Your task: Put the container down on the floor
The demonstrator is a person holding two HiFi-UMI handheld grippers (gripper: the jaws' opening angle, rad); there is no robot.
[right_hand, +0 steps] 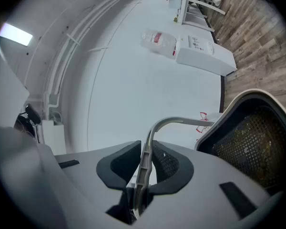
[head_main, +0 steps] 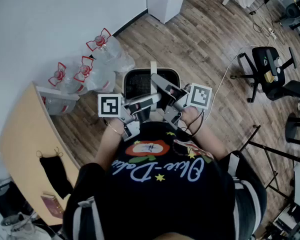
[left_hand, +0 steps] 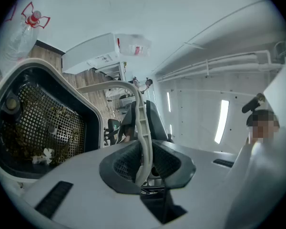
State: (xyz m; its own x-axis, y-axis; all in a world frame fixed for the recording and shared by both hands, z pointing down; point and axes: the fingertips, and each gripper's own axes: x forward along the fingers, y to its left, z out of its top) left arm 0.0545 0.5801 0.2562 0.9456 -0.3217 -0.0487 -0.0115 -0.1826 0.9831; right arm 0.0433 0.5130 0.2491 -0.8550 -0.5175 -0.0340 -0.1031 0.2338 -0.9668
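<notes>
Both jaws are clamped on the container's thin handle (right_hand: pixel 168 123): my left gripper (left_hand: pixel 144 163) and my right gripper (right_hand: pixel 142 173). The container (head_main: pixel 140 72) is just below and ahead of them, over the wood floor (head_main: pixel 205 44).

Your right gripper (right_hand: pixel 144 168) has its jaws clamped on the thin handle (right_hand: pixel 171 121); the handle arcs right to the container (right_hand: pixel 216 124), mesh-lined inside.
</notes>
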